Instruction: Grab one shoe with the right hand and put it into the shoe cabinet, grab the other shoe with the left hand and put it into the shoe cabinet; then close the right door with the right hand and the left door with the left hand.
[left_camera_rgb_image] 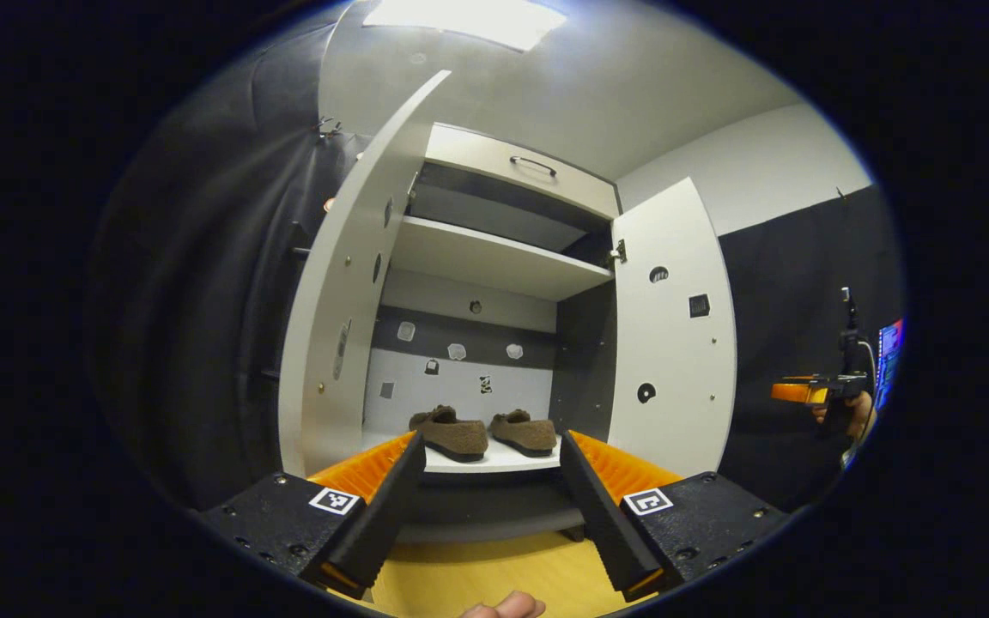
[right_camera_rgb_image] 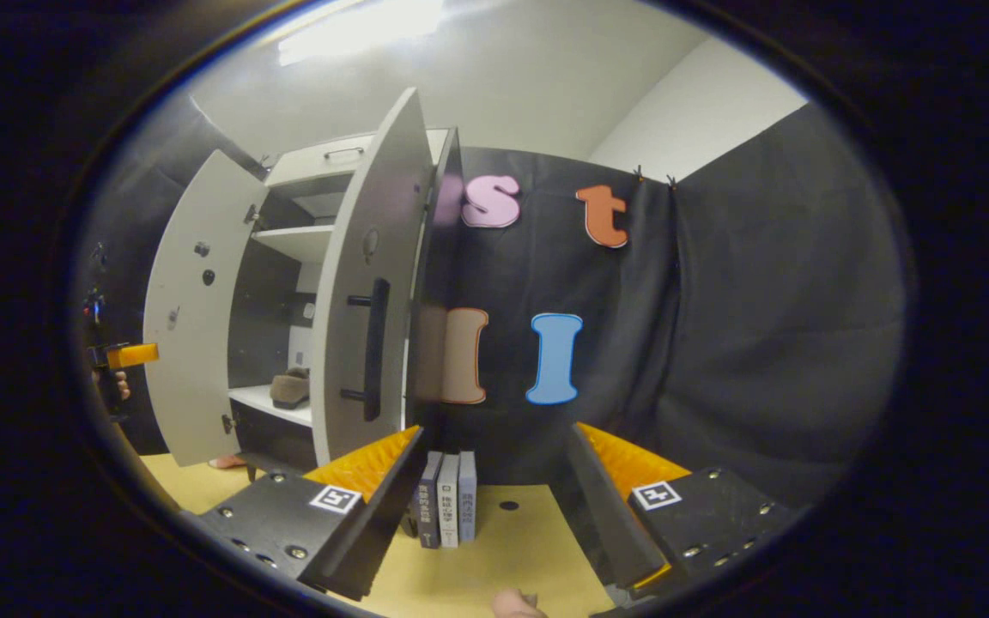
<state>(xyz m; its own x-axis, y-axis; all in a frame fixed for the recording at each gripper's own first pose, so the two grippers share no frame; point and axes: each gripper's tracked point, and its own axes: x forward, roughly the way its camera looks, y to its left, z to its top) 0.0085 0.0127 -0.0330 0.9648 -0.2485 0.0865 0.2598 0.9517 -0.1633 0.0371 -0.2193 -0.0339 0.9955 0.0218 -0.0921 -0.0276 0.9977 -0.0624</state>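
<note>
Two brown fuzzy shoes, one (left_camera_rgb_image: pixel 452 433) beside the other (left_camera_rgb_image: pixel 527 431), stand side by side on the white lower shelf (left_camera_rgb_image: pixel 494 461) of the shoe cabinet. Both doors are swung wide: the left door (left_camera_rgb_image: pixel 331 300) and the right door (left_camera_rgb_image: pixel 675 343). My left gripper (left_camera_rgb_image: pixel 490 485) is open and empty, facing the cabinet from a short way back. In the right gripper view my right gripper (right_camera_rgb_image: pixel 494 489) is open and empty, off to the cabinet's right. The right door (right_camera_rgb_image: pixel 370 283) with its black handle (right_camera_rgb_image: pixel 374 348) stands ahead and left of it, and one shoe (right_camera_rgb_image: pixel 291 388) shows behind the door.
An upper shelf (left_camera_rgb_image: pixel 494 257) and a top drawer (left_camera_rgb_image: pixel 520 167) sit above the shoes. A few books (right_camera_rgb_image: pixel 447 511) stand on the yellow floor (right_camera_rgb_image: pixel 512 549) against the black cloth wall. The right gripper (left_camera_rgb_image: pixel 803 390), held by a hand, appears far right in the left gripper view.
</note>
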